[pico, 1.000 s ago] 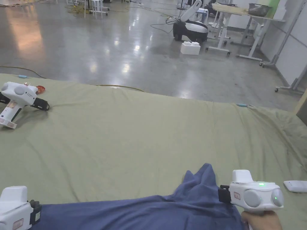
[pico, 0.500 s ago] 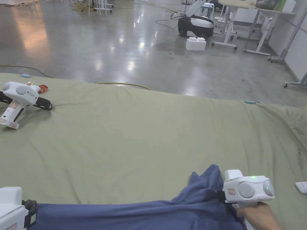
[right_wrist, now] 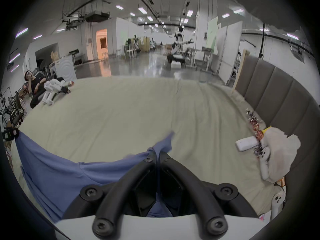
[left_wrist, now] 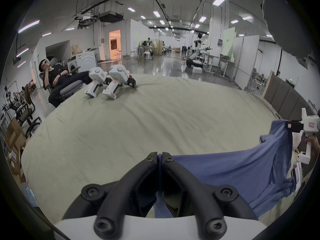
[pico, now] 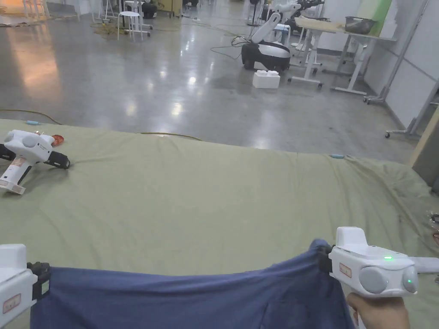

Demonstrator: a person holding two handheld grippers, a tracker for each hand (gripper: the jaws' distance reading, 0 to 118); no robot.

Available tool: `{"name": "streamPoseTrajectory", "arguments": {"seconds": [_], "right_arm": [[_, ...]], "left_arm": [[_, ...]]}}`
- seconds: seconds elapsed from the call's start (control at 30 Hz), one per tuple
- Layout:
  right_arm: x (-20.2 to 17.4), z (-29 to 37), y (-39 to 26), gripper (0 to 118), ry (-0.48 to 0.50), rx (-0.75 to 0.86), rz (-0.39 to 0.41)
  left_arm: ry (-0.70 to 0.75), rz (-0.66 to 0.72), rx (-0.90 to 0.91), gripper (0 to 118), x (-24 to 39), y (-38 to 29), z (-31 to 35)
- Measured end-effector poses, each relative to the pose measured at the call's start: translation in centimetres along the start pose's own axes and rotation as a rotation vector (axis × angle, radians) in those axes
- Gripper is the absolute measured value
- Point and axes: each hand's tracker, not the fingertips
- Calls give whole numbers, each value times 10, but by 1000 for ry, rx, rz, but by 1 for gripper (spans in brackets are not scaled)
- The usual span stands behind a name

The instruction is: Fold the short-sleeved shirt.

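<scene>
Shirt pulled taut between the jaws

The shirt [pico: 184, 295] had sagged in a loose heap half a second earlier; now its top edge ran nearly straight from the left gripper [left_wrist: 159, 154] to the right gripper [right_wrist: 156, 154]. Both sets of jaws were clenched on the cloth, which hung below them over the sheet [pico: 205, 192]. Judged from this, the shirt was ready to be laid flat for folding

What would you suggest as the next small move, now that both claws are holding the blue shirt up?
Probably carry the blue shirt forward and lay it flat on the green sheet. The left claw and right claw each pinch an end of one edge, which is stretched between them while the rest hangs.
</scene>
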Motion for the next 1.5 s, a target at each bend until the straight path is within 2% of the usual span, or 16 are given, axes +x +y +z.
{"name": "streamPoseTrajectory", "arguments": {"seconds": [0.17, 0.53, 0.73, 0.87, 0.97, 1.03, 1.33, 1.5], "right_arm": [[4, 61, 25, 0, -29, 130, 29], [21, 162, 109, 0, -86, 375, -6], [17, 176, 167, 0, -141, 452, 51], [15, 178, 212, 0, -162, 480, 42], [8, 177, 245, 0, -229, 502, 137], [6, 175, 265, 0, -231, 496, 143], [11, 188, 326, 0, -262, 556, 93], [13, 198, 338, 0, -271, 585, 84]], "left_arm": [[-29, -7, 105, 1, 3, 32, 32], [-49, -55, 301, 1, 7, 145, 74], [-42, -64, 370, 1, 11, 217, 80], [-32, -78, 392, 1, 19, 260, 83], [-27, -77, 417, 1, 22, 286, 84], [-15, -83, 427, 1, 29, 299, 87], [22, -100, 476, 1, 45, 356, 94], [22, -103, 504, 1, 50, 367, 100]]}}
